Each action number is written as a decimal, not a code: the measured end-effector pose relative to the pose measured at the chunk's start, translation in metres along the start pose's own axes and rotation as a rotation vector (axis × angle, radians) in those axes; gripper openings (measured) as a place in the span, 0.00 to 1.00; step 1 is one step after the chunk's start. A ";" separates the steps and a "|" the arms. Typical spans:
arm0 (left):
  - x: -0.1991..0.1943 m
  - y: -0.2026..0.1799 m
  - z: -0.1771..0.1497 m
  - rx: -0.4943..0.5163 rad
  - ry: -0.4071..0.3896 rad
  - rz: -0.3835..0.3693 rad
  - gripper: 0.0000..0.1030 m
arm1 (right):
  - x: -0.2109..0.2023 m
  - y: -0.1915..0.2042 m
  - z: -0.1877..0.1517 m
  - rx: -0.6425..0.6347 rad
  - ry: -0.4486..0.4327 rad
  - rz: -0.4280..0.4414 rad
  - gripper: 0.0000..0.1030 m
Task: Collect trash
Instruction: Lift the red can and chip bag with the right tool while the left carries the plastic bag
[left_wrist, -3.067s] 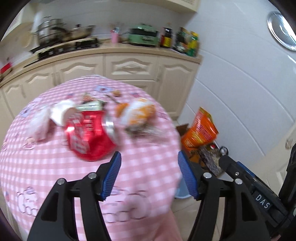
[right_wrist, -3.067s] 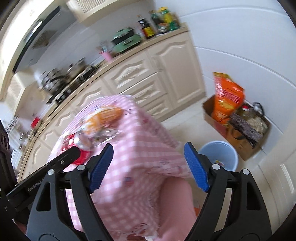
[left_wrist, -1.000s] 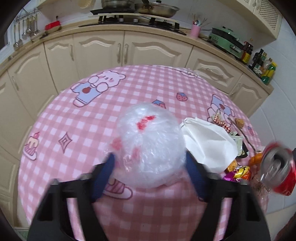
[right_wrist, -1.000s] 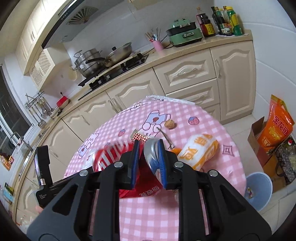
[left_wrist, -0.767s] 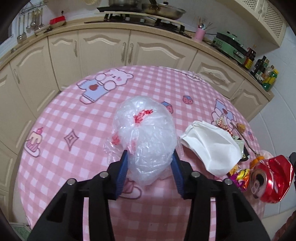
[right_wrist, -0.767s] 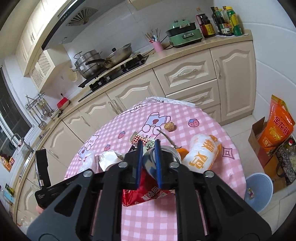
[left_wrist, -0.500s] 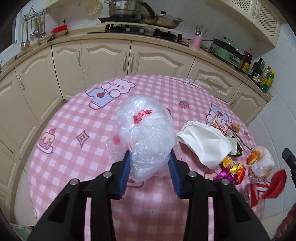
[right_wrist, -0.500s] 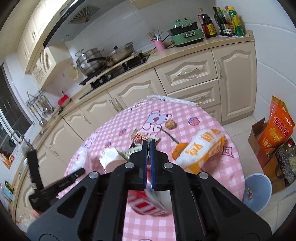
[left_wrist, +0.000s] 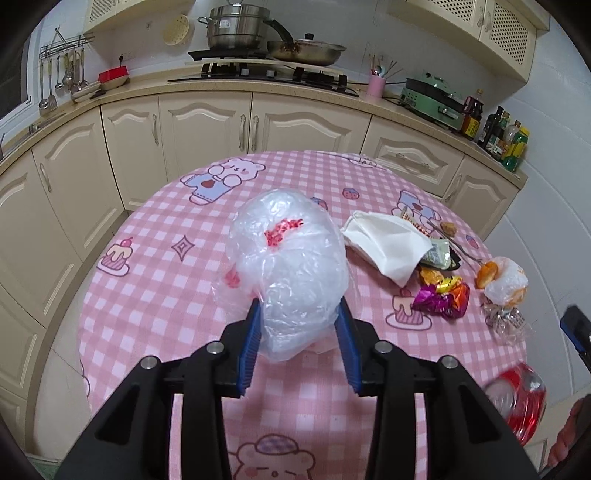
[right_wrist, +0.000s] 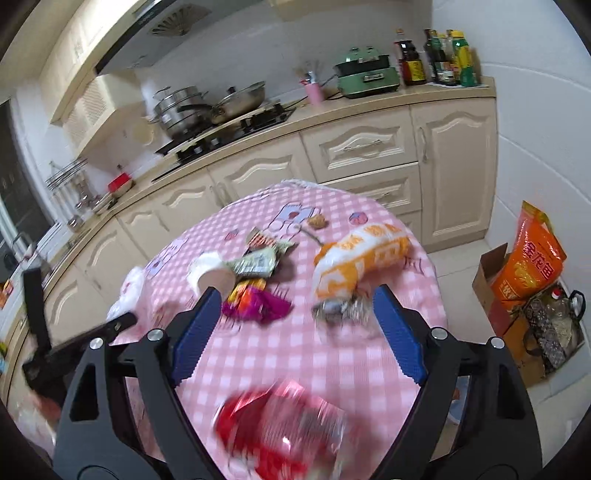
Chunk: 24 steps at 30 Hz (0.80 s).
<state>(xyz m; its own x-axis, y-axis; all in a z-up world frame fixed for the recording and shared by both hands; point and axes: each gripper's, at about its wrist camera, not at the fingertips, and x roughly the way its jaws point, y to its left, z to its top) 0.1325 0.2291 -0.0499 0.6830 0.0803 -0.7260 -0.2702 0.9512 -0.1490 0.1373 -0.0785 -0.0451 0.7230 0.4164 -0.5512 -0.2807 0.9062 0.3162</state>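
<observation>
Crumpled clear plastic bag (left_wrist: 291, 269) is clamped by the left gripper (left_wrist: 298, 347). Right gripper (right_wrist: 295, 332) jaws are opening; blurred red can (right_wrist: 284, 432) is seen at six o'clock, unpinched.

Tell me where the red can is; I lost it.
Right wrist view: the red can is blurred, low between the opening right gripper fingers, by the table's near edge.

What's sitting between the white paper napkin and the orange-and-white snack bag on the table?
Left wrist view: between the napkin and the snack bag lie a greenish wrapper and crumpled orange and purple candy wrappers.

Crumpled clear bag (left_wrist: 291, 273), red can (right_wrist: 284, 428) blurred
</observation>
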 end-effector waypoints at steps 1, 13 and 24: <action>-0.001 0.000 -0.004 0.001 0.005 -0.008 0.37 | -0.002 0.002 -0.005 -0.013 0.015 0.006 0.81; -0.014 -0.008 -0.036 0.025 0.031 -0.034 0.37 | 0.028 0.001 -0.059 0.071 0.170 0.067 0.88; -0.024 -0.015 -0.041 0.047 0.021 -0.046 0.37 | 0.021 0.002 -0.062 0.089 0.126 0.056 0.46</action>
<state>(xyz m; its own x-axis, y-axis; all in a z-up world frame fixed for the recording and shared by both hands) 0.0920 0.2008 -0.0579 0.6794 0.0299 -0.7331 -0.2062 0.9667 -0.1516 0.1128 -0.0632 -0.1036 0.6214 0.4769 -0.6216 -0.2570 0.8735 0.4134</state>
